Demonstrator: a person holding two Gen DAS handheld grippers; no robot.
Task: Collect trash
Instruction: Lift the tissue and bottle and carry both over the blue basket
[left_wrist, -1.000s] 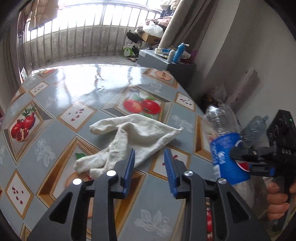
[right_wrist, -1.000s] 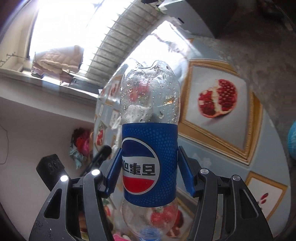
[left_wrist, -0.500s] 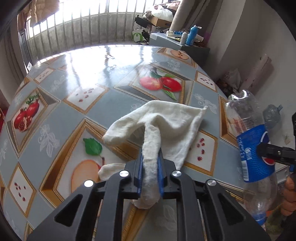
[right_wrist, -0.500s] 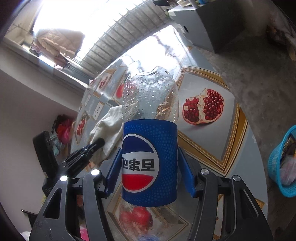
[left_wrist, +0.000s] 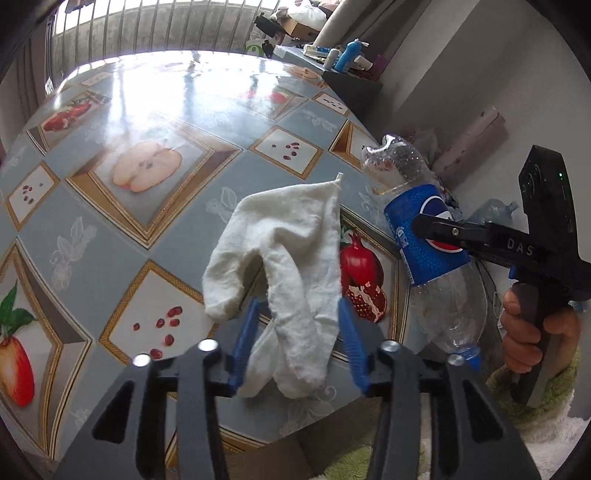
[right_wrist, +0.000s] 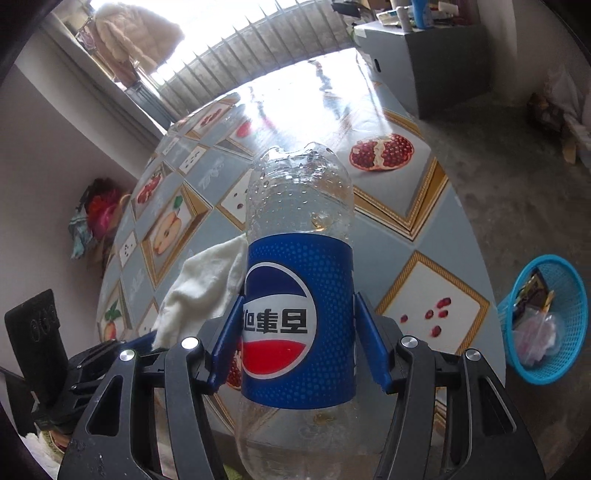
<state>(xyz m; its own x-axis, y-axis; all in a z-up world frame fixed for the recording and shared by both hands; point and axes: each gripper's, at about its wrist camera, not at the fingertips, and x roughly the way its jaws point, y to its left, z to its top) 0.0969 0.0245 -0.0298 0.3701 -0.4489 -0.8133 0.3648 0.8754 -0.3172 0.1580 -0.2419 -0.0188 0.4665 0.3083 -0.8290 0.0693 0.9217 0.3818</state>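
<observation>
Only the right wrist view shows the blue basket (right_wrist: 546, 317) of trash.

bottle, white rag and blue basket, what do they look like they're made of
Bottle: thin clear plastic, see-through and dented at the end, with a glossy blue printed label.
White rag: soft woven cloth, probably cotton; matte, wrinkled, drooping in folds.
Blue basket: moulded plastic mesh, judging by its open lattice wall and uniform colour.
</observation>
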